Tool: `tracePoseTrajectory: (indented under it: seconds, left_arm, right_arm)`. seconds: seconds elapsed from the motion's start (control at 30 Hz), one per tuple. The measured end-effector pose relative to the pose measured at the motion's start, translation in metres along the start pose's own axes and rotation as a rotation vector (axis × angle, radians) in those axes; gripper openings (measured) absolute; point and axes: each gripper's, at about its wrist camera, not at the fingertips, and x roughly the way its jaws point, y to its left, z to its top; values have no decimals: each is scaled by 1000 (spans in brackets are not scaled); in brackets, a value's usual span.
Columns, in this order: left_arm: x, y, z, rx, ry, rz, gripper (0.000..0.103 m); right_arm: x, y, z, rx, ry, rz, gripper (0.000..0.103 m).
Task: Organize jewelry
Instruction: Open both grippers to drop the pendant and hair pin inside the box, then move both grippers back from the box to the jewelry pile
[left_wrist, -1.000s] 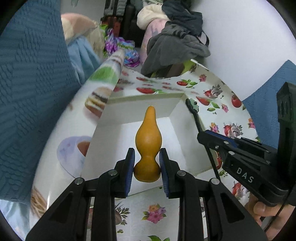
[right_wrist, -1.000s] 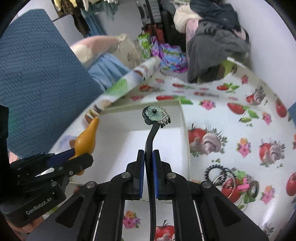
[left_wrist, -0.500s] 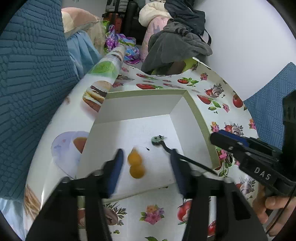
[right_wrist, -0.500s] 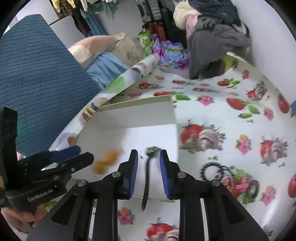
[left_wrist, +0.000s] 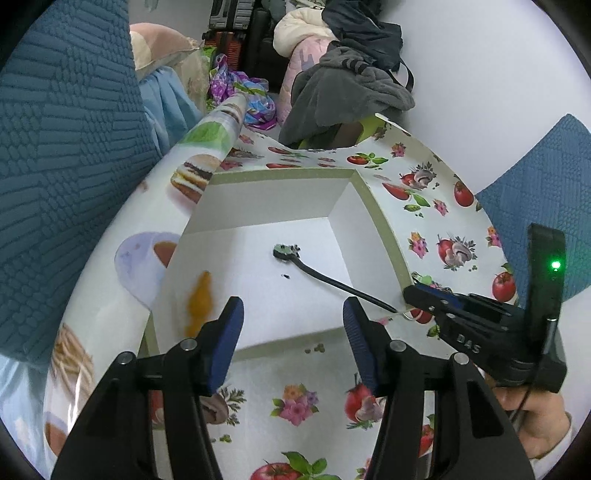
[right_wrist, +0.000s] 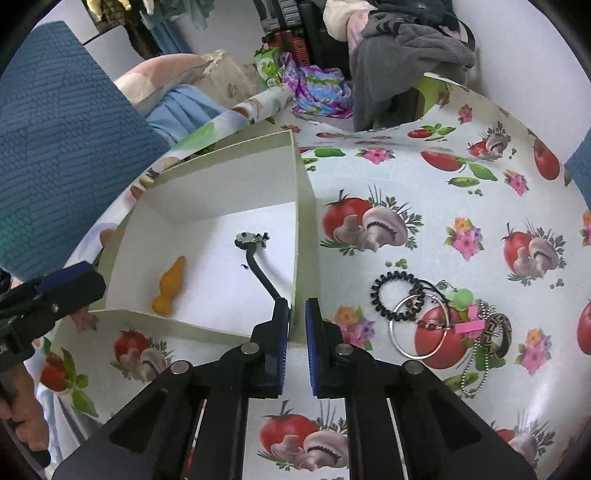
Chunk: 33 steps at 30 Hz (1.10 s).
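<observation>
Hairpin (right_wrist: 258, 264), black with flower head, lies in box (right_wrist: 303, 206).

Black left claw (left_wrist: 291, 345), blue ribbed pads (left_wrist: 227, 343), silver screws.

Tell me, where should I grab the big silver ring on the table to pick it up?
Probably the silver ring's near rim, coming straight down from above. It lies flat on the tablecloth, so one finger could go inside the hoop and one outside. Its far side tangles with the black coil tie and beads, so avoid that part.
</observation>
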Motion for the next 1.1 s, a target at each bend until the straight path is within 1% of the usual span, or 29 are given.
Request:
tracePoseTrajectory:
  seconds: [0.1,0.27,0.37,0.43,0.5,0.57,0.67,0.73,0.8,0.9,1.1]
  left_arm:
    - [-5,-1,-5,2,4,4,57]
    - [-15,-8,-13,13,3,9,57]
    - [-20,-16,-16,19,3,1,57]
    - [-25,-27,-17,33,-11,-8,57]
    - [-29,-37,-17,41,-23,-27,57]
    - [-31,-51,-19,48,-36,-51,57]
    - [-28,-75,-21,67,-44,-84,57]
    - [-24,-92,-24,74,-43,-118,57]
    - [-18,-106,-27,79,-39,-133,56]
    - [-4,-128,-31,91,-17,-164,54]
    - [33,-157,-40,104,33,-176,49]
  right_arm:
    - [-1,6,-5,-29,6,6,6]
    - [-6,15,-20,-36,21,31,7]
    - [-14,14,-30,-8,15,59,8]
    - [-28,11,-35,13,-13,76,8]
    - [-49,6,-39,16,-57,61,8]
    - [-68,-4,-43,29,-93,52,8]
    - [-97,-26,-49,52,-145,8,8]
    - [-109,-40,-52,66,-167,-18,8]
    - [-118,-57,-55,80,-182,-49,8]
    - [-120,-85,-62,115,-175,-83,9]
    - [-105,-132,-75,184,-136,-100,9]
